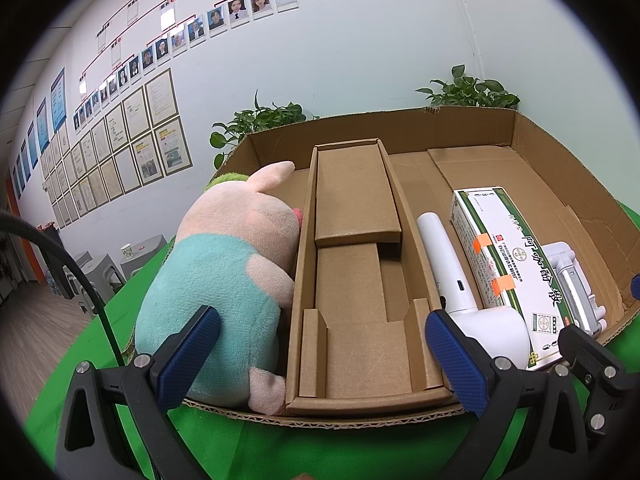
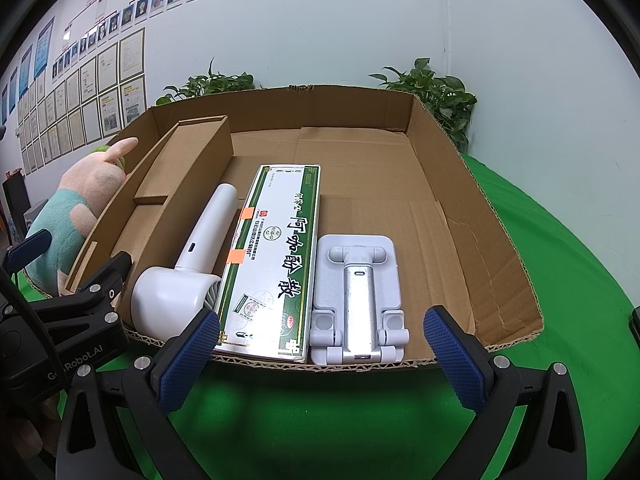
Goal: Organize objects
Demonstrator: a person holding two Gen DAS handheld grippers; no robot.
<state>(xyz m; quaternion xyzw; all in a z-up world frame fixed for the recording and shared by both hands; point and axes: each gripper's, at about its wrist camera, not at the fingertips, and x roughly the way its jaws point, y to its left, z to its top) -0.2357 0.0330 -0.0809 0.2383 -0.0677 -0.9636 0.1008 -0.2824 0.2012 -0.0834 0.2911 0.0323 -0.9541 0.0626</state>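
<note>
Both grippers gape empty: right gripper sits nearest the white phone stand, long axis running near-to-far between its fingers; left gripper faces the cardboard insert tray.

Potted plants stand against the wall beside framed papers.

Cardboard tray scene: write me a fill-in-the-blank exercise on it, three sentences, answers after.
1. The plush pig wears a ____ shirt.
2. In the cardboard tray, the white hair dryer lies between the narrow cardboard box and the ____ box.
3. The white phone stand lies at the front, with both grippers, left gripper and right gripper, ____ and empty.

Answers: turquoise; green-and-white; open
</note>
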